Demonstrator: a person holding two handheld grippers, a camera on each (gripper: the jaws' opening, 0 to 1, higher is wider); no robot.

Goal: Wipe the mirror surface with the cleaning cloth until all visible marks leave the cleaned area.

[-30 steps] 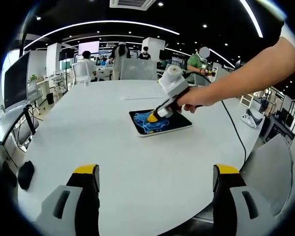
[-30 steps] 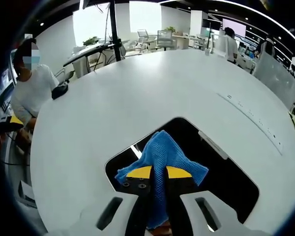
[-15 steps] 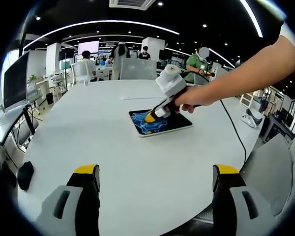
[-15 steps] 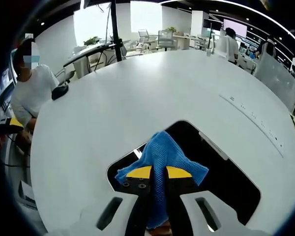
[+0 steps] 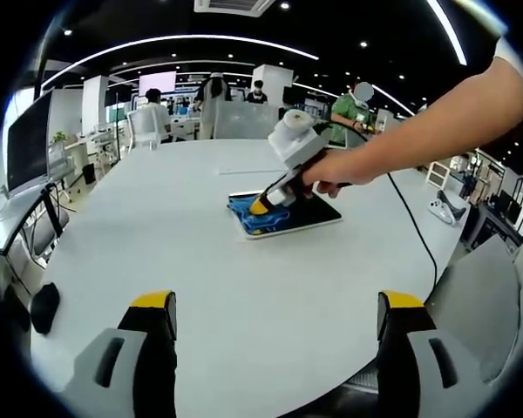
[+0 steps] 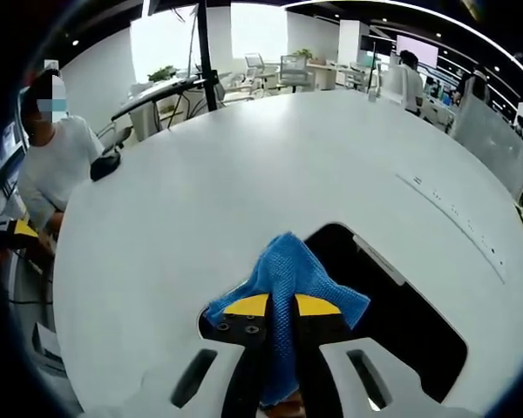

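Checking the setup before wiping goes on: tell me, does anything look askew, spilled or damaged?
Nothing stands out. The mirror lies flat on the white table, and the right tool grips the blue cloth over it.

One mirror, one cleaning cloth, two grippers

No readable text was found

No label, brand, number or sign could be made out in either view; a lit wall screen far behind the table was seen, but anything on it was too small and blurred to be read
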